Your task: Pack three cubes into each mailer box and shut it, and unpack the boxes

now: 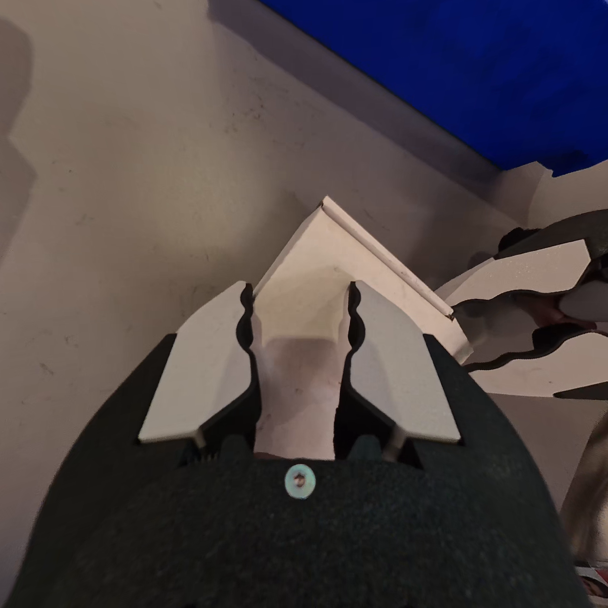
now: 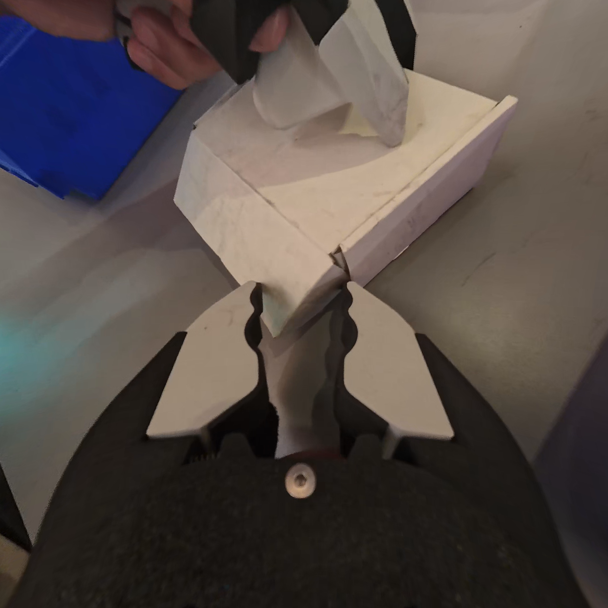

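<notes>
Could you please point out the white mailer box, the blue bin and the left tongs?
white mailer box (image 2: 296, 184): right wrist view, on its closed lid.
blue bin (image 2: 65, 125): right wrist view, on its side wall.
left tongs (image 1: 301, 289): left wrist view, between the fingertips.

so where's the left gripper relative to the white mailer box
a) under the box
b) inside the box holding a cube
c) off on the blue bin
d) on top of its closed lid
d: in the right wrist view the left gripper stands with its fingertips on the closed lid of the white mailer box, fingers apart, no cube in sight, while the blue bin sits off to the side.
</notes>
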